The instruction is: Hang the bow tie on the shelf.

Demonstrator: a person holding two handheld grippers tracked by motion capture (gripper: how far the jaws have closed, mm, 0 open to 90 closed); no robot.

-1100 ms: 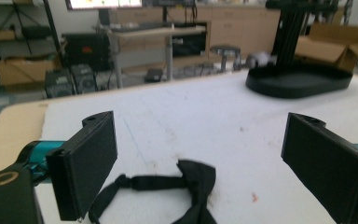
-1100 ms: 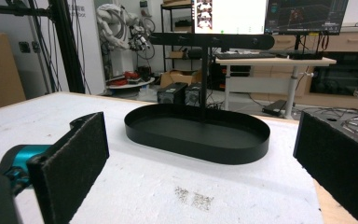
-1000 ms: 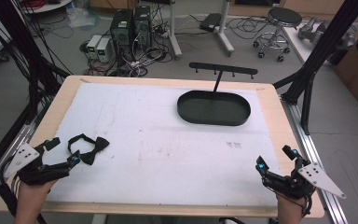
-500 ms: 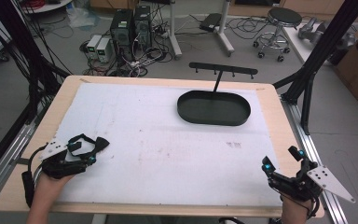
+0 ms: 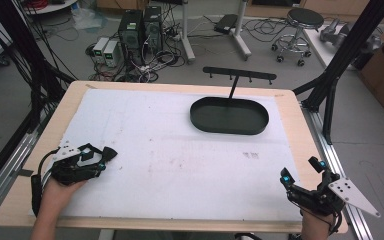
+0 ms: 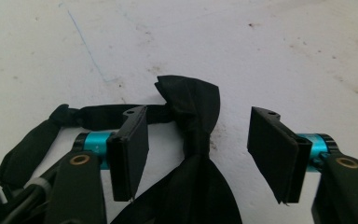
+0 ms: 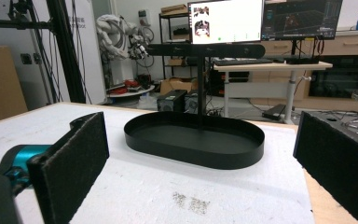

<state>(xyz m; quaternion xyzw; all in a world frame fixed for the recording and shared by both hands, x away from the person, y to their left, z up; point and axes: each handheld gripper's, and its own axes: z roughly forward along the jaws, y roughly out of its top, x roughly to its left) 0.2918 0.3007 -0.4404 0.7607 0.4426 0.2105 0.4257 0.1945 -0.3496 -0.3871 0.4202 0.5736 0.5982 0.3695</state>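
Left gripper (image 6: 198, 154): sitting low at the near-left of the white table (image 5: 170, 150), jaws spread wide and straddling a black bow tie (image 6: 191, 144); nothing is being pinched yet.
Bow tie: lying flat on the white surface, its knot sitting between the two pads, one wing pointing away from the camera, the other running under it; in the high view it is peeking out at the gripper's tip (image 5: 109, 153).
Strap (image 6: 37, 140): looping off to the left of the bow tie, passing behind the left pad.
Right gripper (image 5: 302, 172): hovering at the near-right corner, jaws gaping, holding nothing.
Black oval tray (image 7: 196, 140): resting far-centre on the table, well apart from both grippers.
Hook stand (image 5: 237, 76): rising upright from the tray's far side, its bar carrying small hooks.
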